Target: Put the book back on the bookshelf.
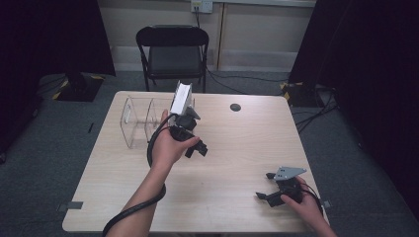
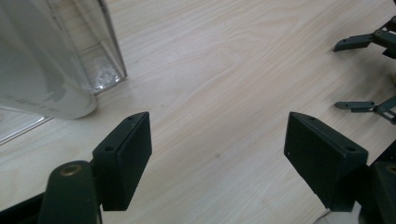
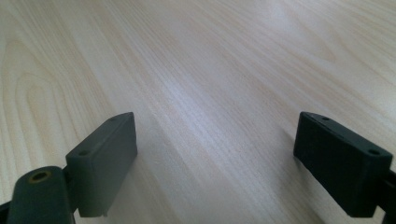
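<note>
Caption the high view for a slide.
Left tongs open above the wooden table beside a clear plastic bin; right tongs open near the front edge.

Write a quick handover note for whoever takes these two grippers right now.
Left gripper: jaws open, nothing between them, raised over the table beside the clear plastic organizer.
Right gripper: jaws open, empty, low at the table's near right corner.
A white item stands at the organizer's right end; what it is cannot be told.
Done: nothing gripped now.
Left: unclear; likely work at the organizer.
</note>
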Tool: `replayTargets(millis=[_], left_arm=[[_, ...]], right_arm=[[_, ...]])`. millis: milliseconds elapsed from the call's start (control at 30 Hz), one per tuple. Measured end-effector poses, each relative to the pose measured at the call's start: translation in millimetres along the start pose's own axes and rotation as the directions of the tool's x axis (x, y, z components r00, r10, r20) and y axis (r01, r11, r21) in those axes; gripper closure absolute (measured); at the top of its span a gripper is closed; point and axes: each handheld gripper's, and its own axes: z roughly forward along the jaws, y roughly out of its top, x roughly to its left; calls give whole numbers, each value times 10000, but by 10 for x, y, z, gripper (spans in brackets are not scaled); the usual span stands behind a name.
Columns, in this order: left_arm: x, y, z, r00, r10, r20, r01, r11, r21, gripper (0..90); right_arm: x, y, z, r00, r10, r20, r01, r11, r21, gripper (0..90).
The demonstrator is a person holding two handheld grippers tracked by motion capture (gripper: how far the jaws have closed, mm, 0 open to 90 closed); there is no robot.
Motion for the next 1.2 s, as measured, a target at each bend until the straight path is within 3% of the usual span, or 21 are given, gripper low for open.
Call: replayTargets(millis=[367, 933, 1200], left_arm=[[-131, 8, 119, 9992, 249, 317, -250, 9997, 16, 233], [-230, -15, 361, 9957, 484, 792, -502, 9985, 207, 241], [-268, -36, 474, 9952, 560, 805, -588, 9977, 331, 242]], right_arm=[[0, 0, 0, 10000, 0, 0, 0, 10000, 1, 127], [0, 0, 0, 10000, -7, 1, 7, 10000, 0, 127], [0, 0, 0, 10000, -5, -1, 5, 10000, -1, 127]])
